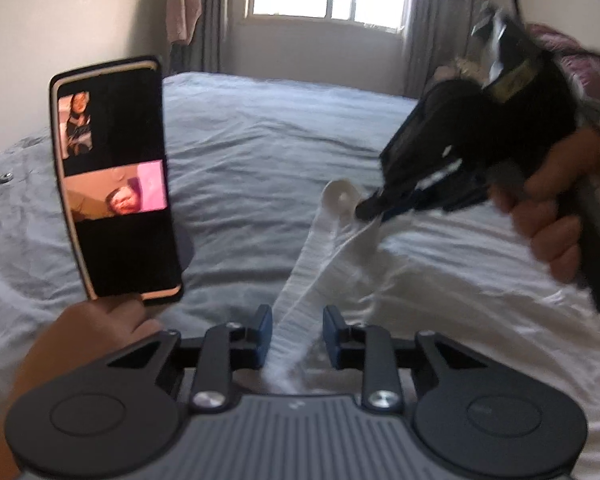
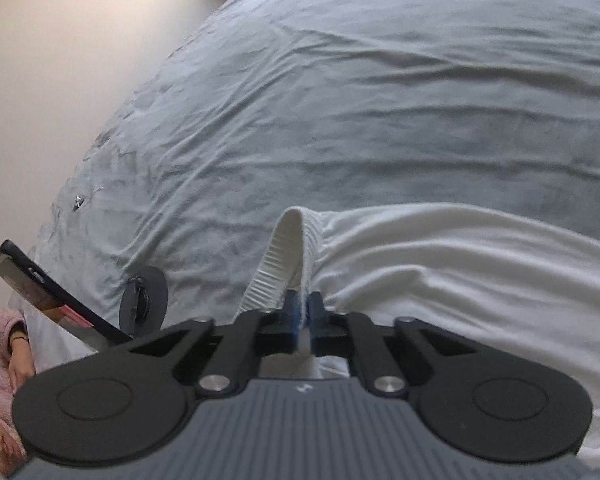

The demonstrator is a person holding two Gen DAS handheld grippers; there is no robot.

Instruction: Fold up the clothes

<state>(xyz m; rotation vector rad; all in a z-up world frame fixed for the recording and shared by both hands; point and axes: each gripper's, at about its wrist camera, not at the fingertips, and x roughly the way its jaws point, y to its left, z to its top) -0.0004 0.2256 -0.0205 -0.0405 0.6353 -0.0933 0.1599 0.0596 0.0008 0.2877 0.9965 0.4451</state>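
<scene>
Lying across the near right part of the grey bed point(image 2: 340, 80), the white garment point(image 2: 480, 264) is sending its ribbed band point(image 1: 300, 312) up from the near edge toward the far right, and that line is what the coming move is turning on. The left gripper point(image 1: 296, 336) is sitting at the band's near end, angled downward, its jaws standing apart on either side of the cloth with gaps showing, so not yet pinching. The right gripper point(image 2: 302, 312) is reaching in from the right, tilted steeply down, its pads clamped on the band's far fold. A phone point(image 1: 112, 176) is standing at the left.
</scene>
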